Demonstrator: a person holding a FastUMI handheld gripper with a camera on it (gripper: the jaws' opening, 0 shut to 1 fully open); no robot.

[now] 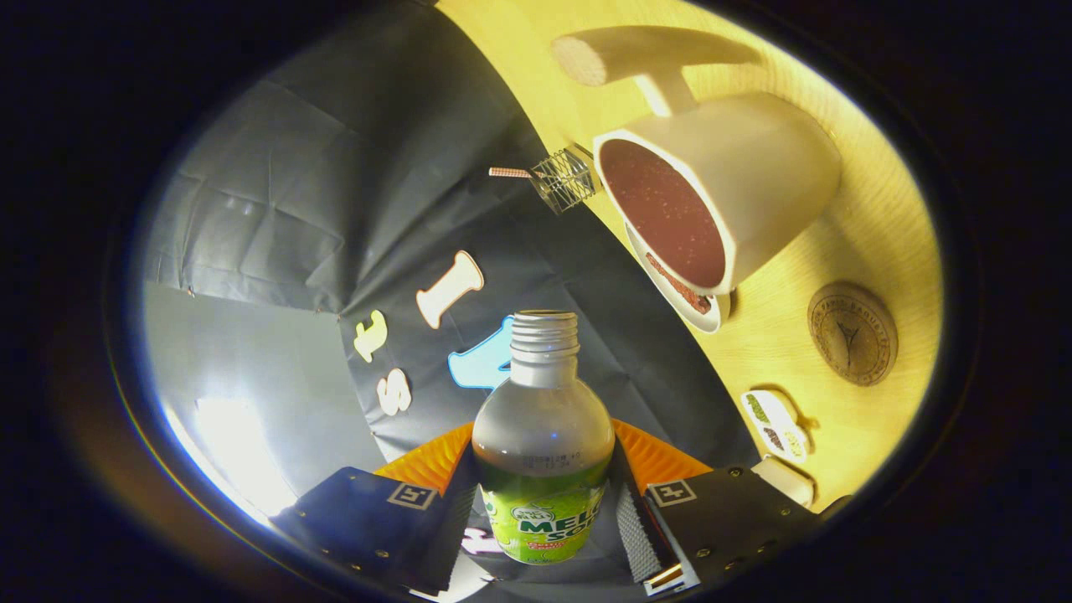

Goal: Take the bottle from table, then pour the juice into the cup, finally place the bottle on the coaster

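Between the gripper's (543, 502) 2 fingers sits the clear plastic bottle (543, 444), green label round its belly, ribbed neck open and uncapped, both fingers pressing its sides. Beyond the neck, on the pale wooden table (871, 243), the smooth white ceramic cup (737, 180) shows a speckled reddish-brown inside. Near it lies the round engraved wooden coaster (852, 333), flat and bare.

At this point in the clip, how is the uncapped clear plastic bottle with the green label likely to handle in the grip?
The uncapped clear plastic bottle with the green label sits clamped between the gripper fingers, so it probably holds steady. Its smooth rounded wall may slip or twist. With no cap and liquid near the shoulder, tilting likely spills readily.
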